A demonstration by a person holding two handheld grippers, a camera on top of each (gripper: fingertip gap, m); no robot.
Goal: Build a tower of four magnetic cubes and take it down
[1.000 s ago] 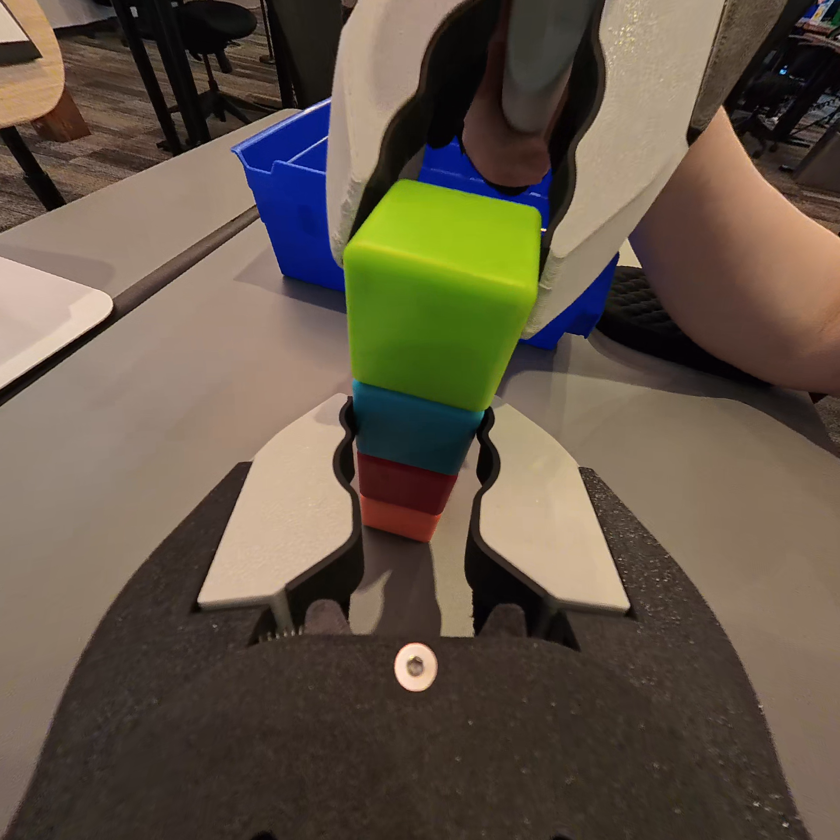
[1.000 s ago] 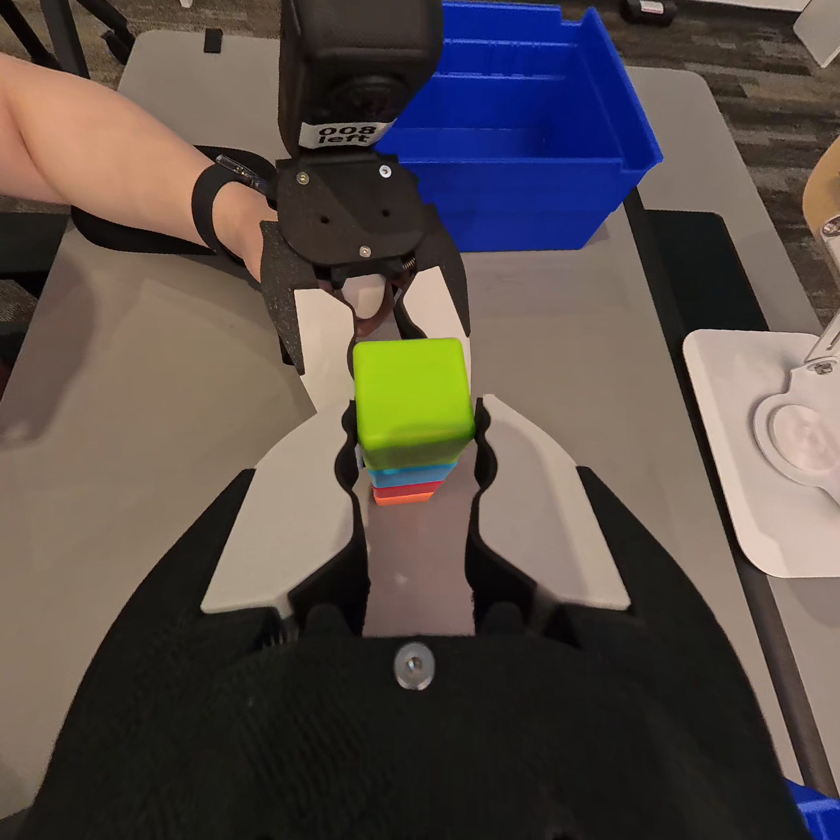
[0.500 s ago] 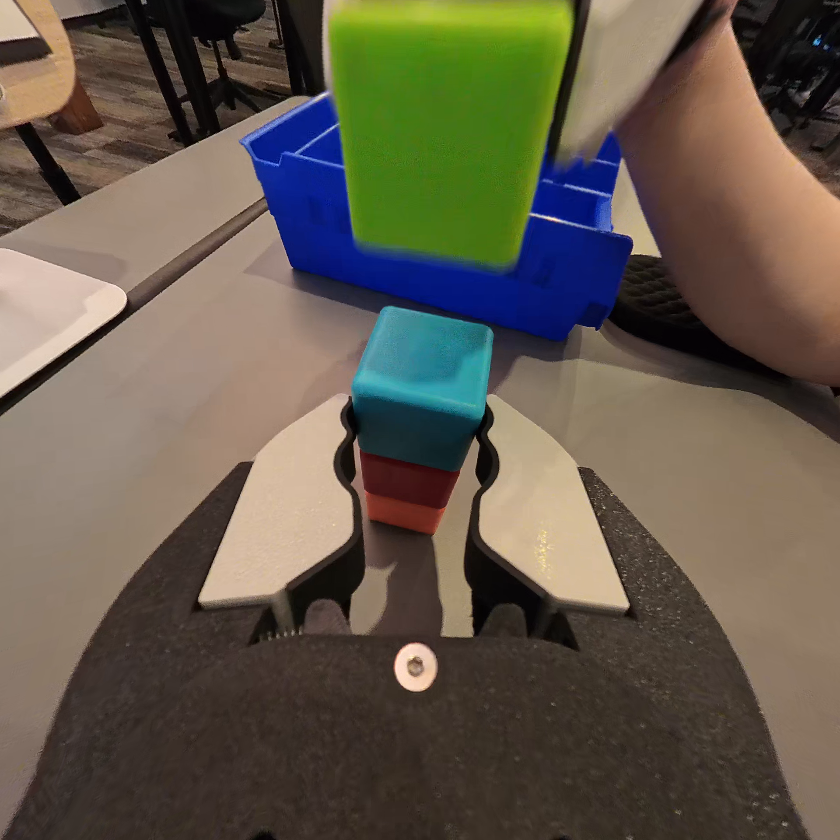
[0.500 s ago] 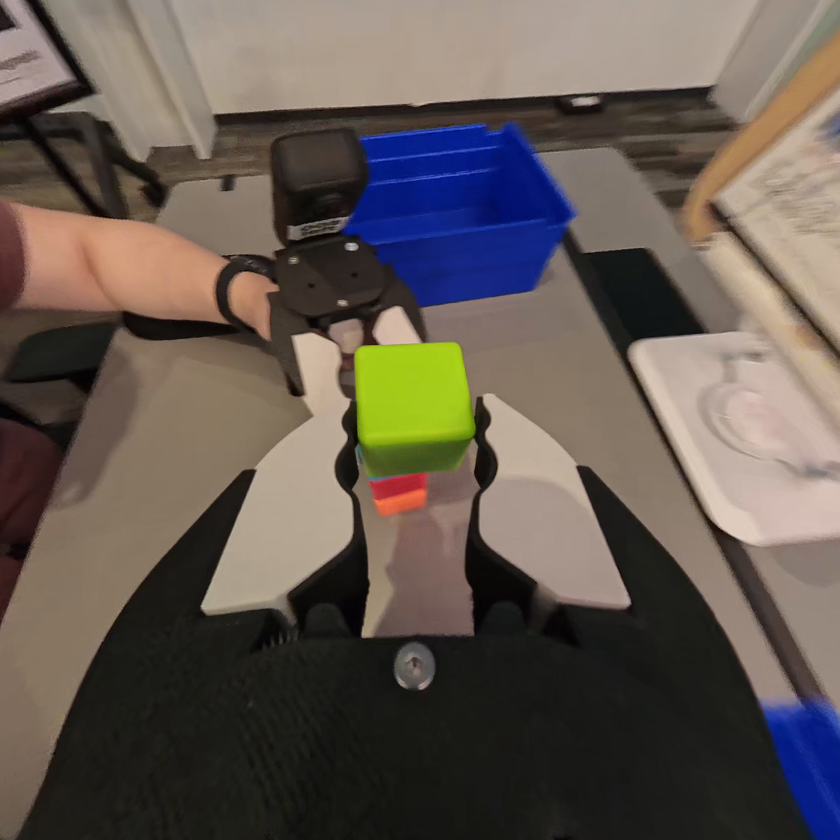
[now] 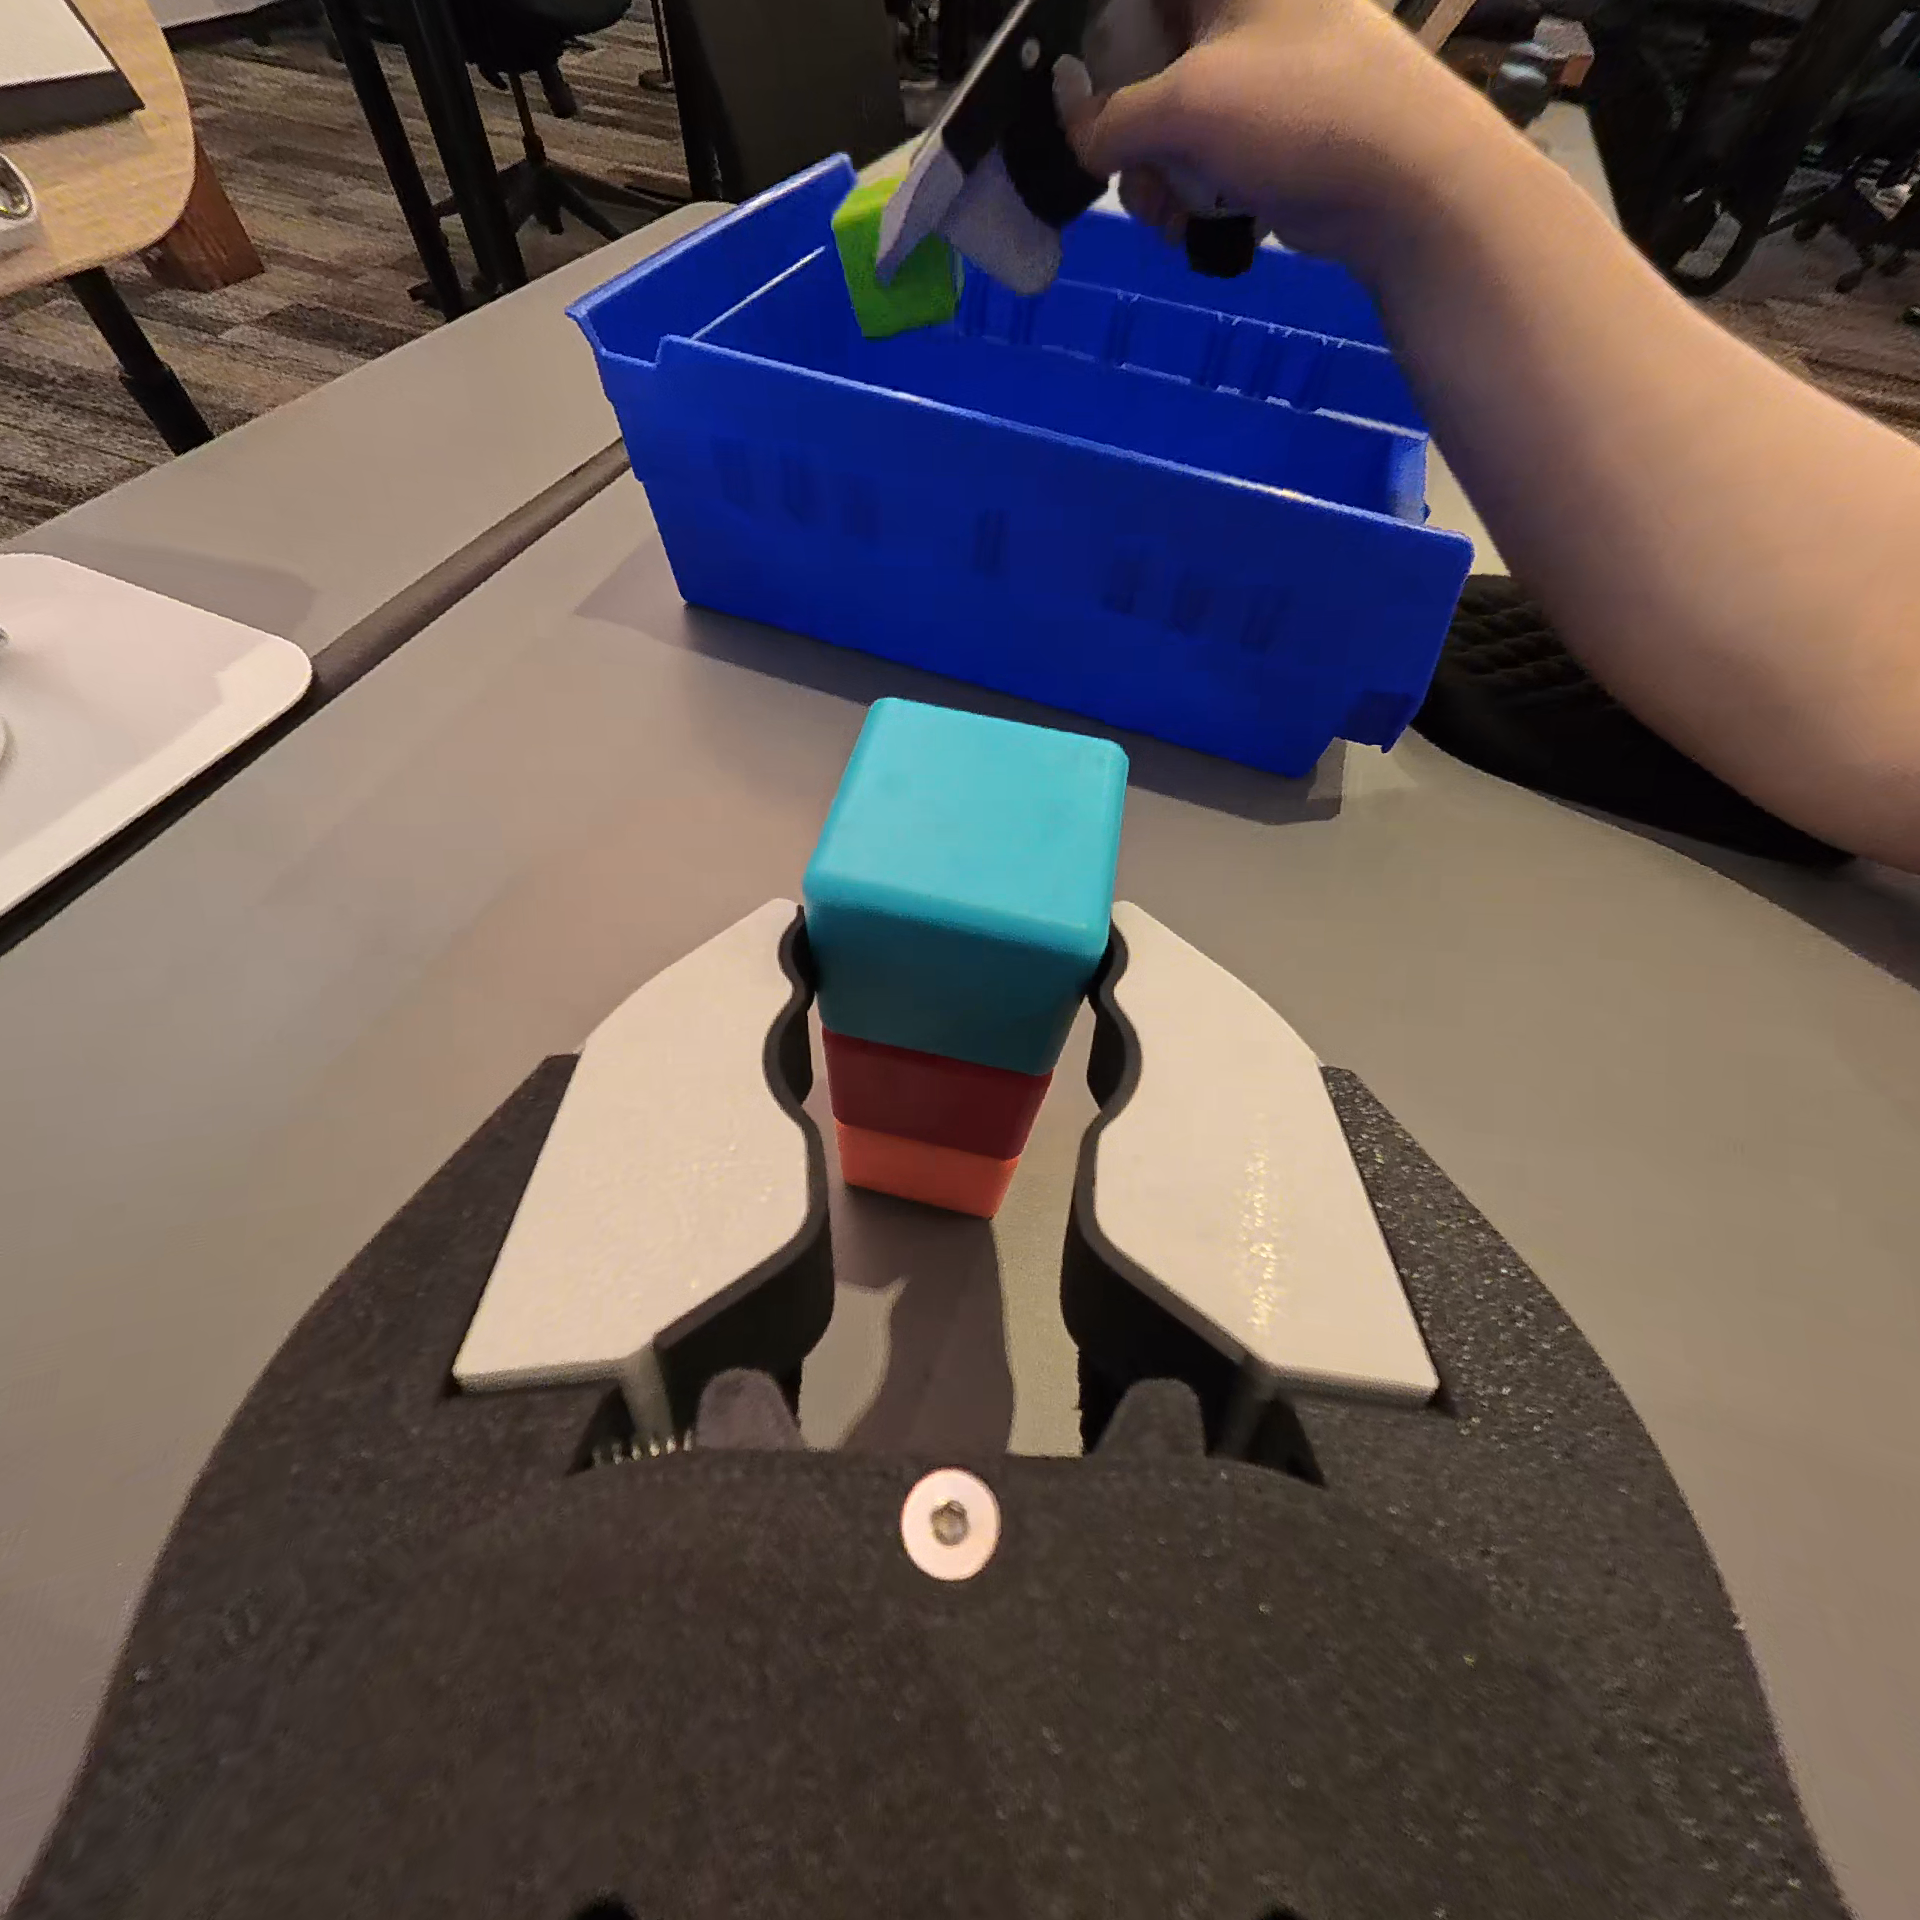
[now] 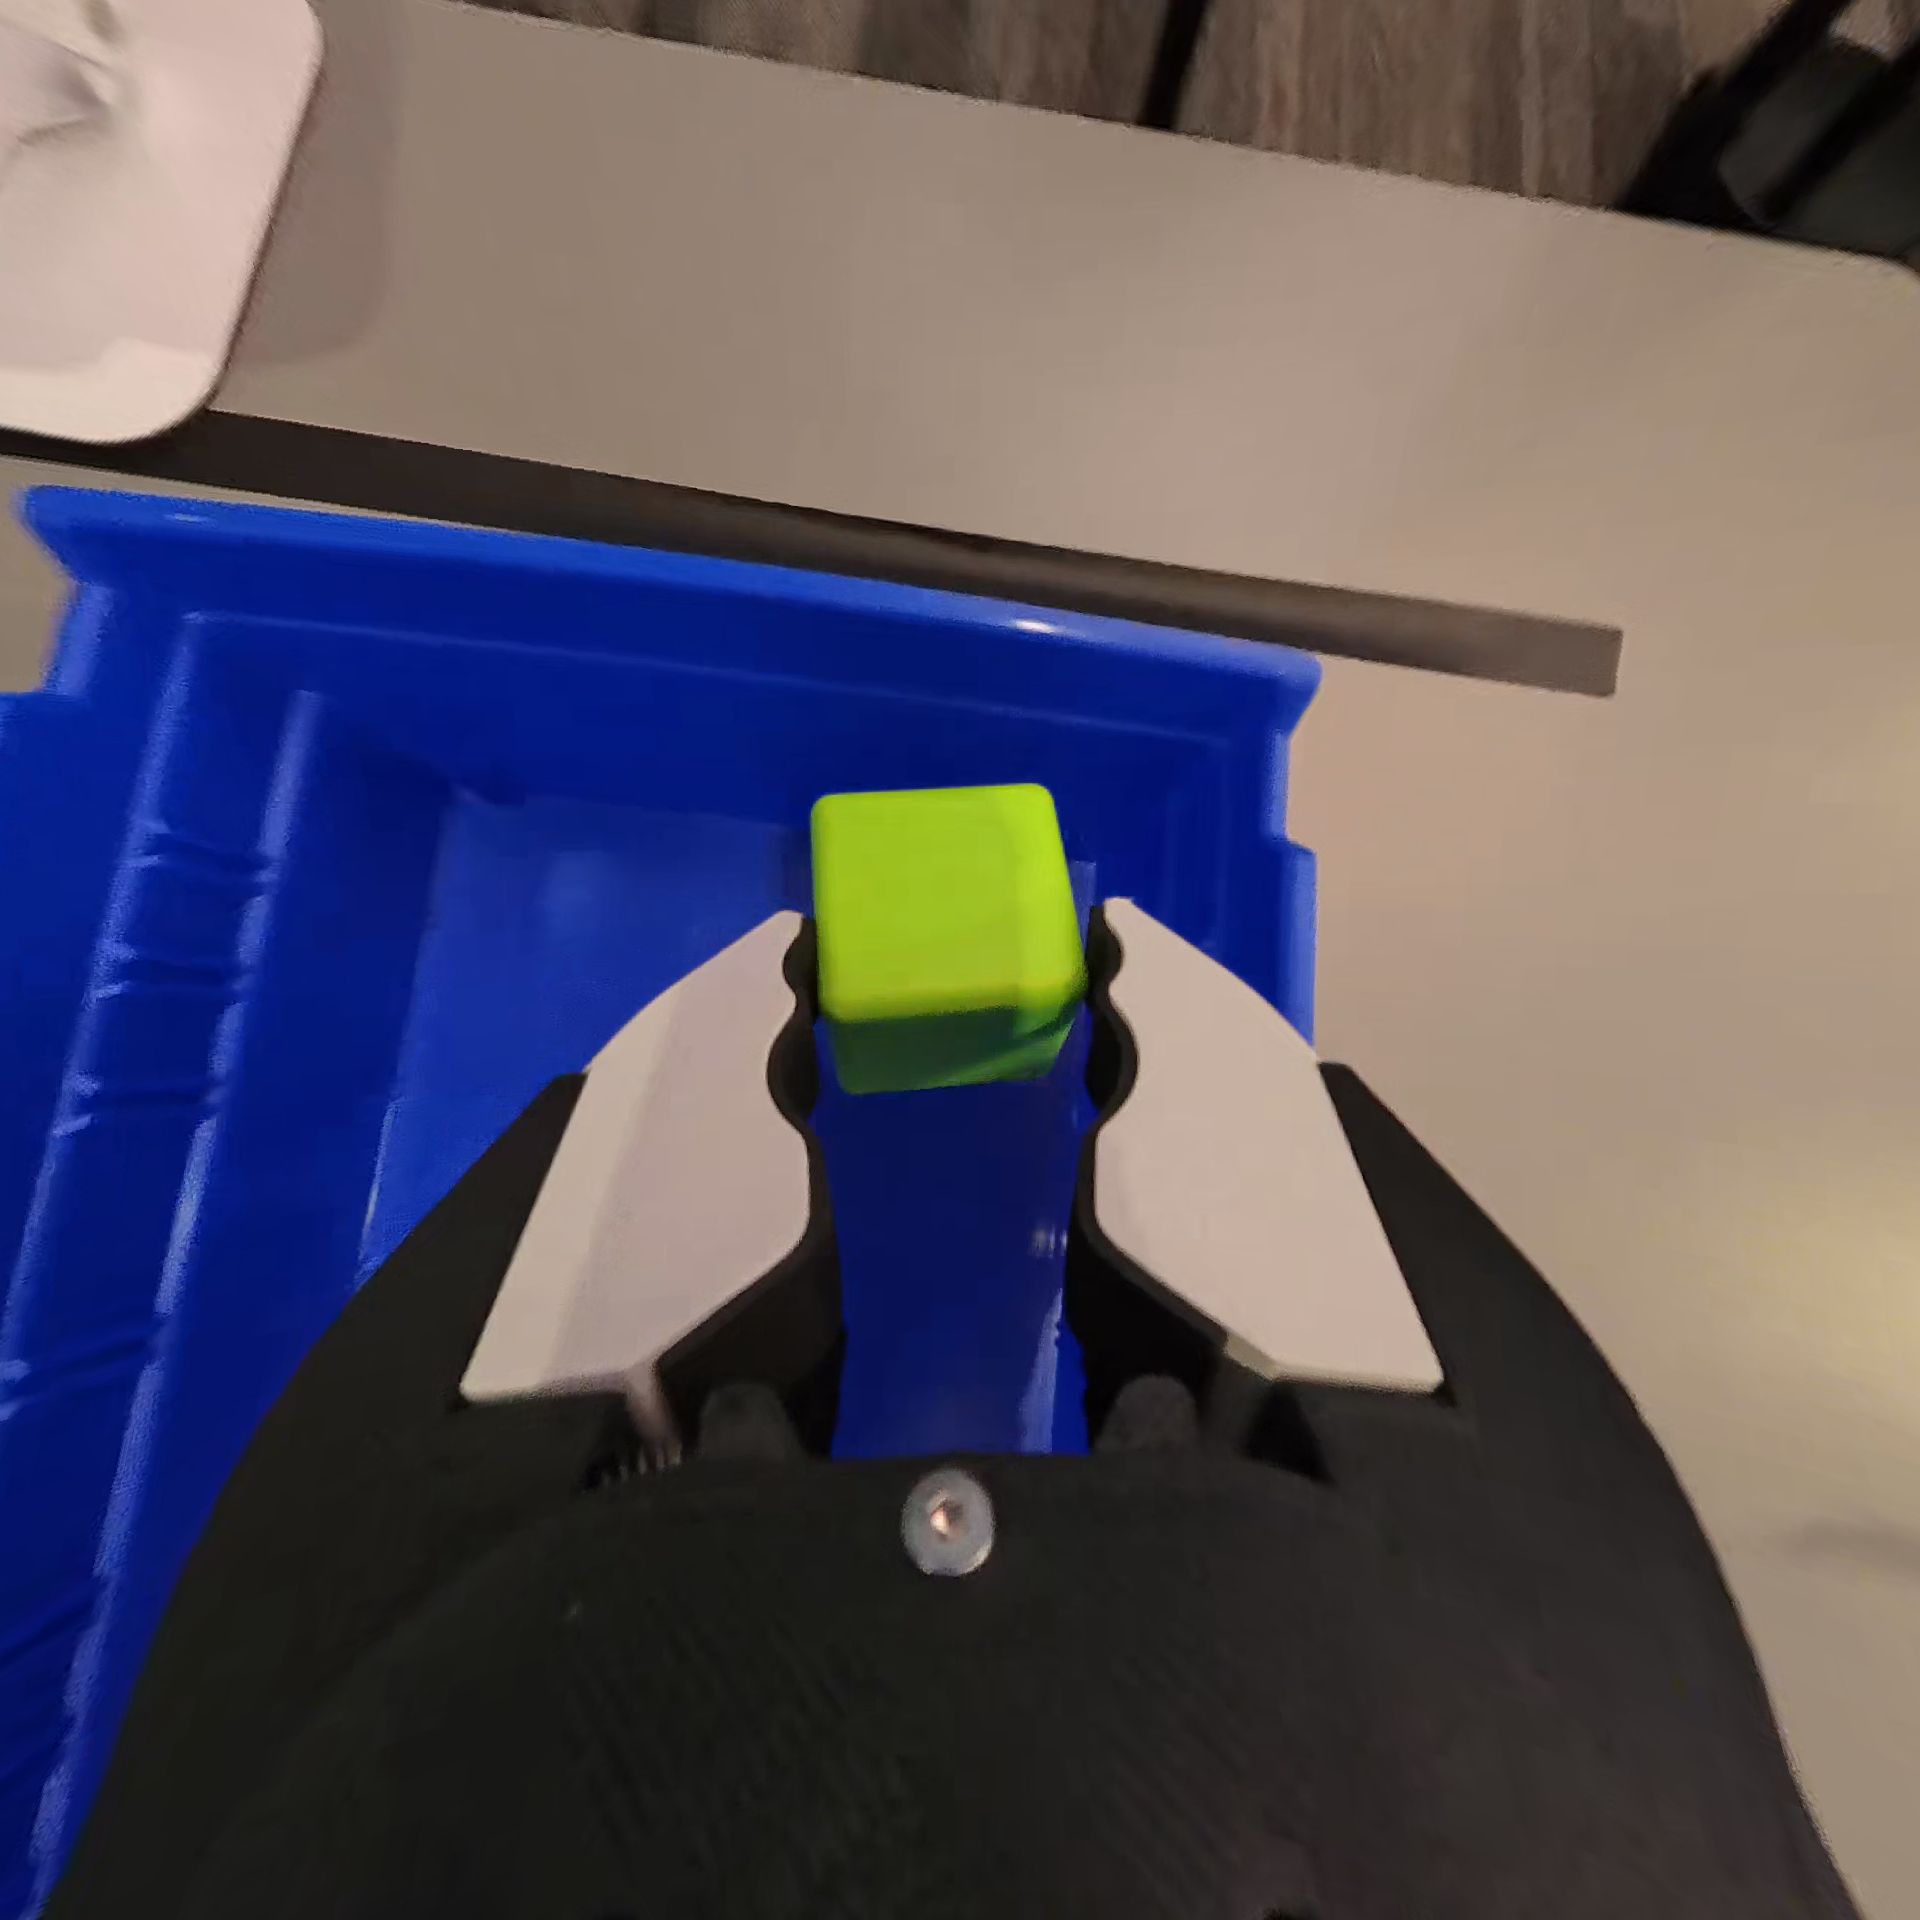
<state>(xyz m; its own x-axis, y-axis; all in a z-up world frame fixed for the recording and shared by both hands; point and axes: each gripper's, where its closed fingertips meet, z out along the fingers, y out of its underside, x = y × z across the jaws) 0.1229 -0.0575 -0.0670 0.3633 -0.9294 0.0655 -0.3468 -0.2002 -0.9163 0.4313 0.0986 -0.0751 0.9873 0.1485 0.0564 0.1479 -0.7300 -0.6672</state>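
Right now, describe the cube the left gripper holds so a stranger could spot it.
On the grey table, just before the blue bin, stands a three-cube stack. The teal cube is its top, clamped by the left gripper, above dark red and orange.

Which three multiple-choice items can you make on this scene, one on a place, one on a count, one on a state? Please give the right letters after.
1. Where is the green cube?
A. on top of the stack
B. held over the blue bin
C. lying on the grey table

2. How many cubes stand in the stack now?
A. two
B. three
C. four

3. What is the state of the left claw?
A. wide open, away from the stack
B. shut on nothing
C. shut on the teal cube

Answers:
1 B, the right claw grips it above the inside of the bin.
2 B, teal over the dark red cube over the orange cube.
3 C, both fingers press the sides of the teal cube.
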